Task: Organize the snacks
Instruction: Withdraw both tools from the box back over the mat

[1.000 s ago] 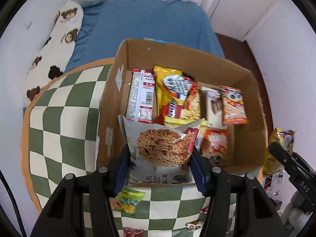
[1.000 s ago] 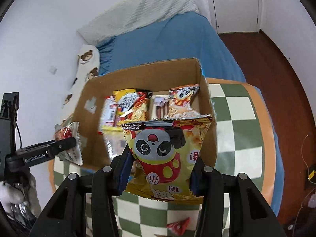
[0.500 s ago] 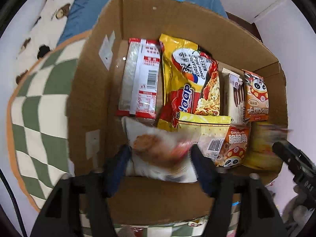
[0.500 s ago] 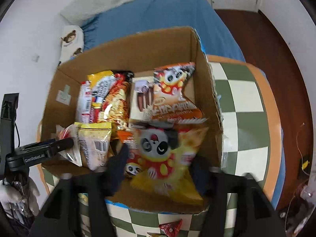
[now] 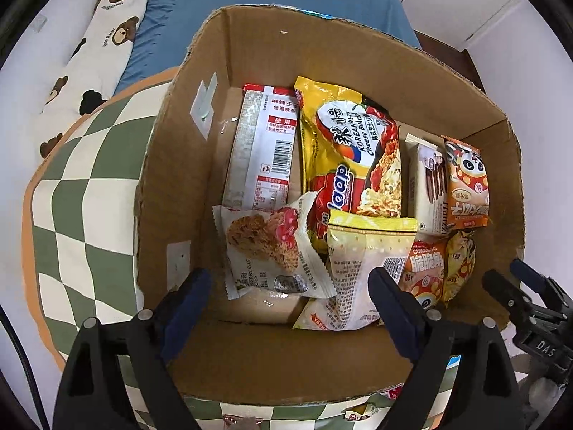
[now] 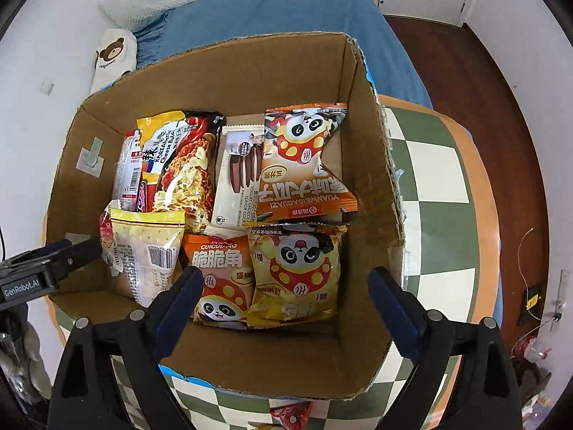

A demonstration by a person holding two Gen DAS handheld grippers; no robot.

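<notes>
While both grippers hang over the cardboard box [image 5: 250, 57], their jaws have just been opening and now grip nothing. Below the left gripper [image 5: 290, 294] an oat bar packet [image 5: 265, 251] lies at the box's 7 o'clock corner. Below the right gripper [image 6: 283, 294] a yellow panda bag [image 6: 297, 268] lies at 5 o'clock.

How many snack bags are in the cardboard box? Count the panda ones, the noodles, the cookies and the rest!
Panda packets: 3 (orange panda packet at the back, orange panda packet in front, yellow panda packet)
Noodles: 1 (yellow Korean cheese noodle packet)
Cookies: 2 (white chocolate-stick cookie packet, white oat cookie packet)
Others: 2 (red-and-white barcode packet, pale yellow packet)
Total: 8
</notes>
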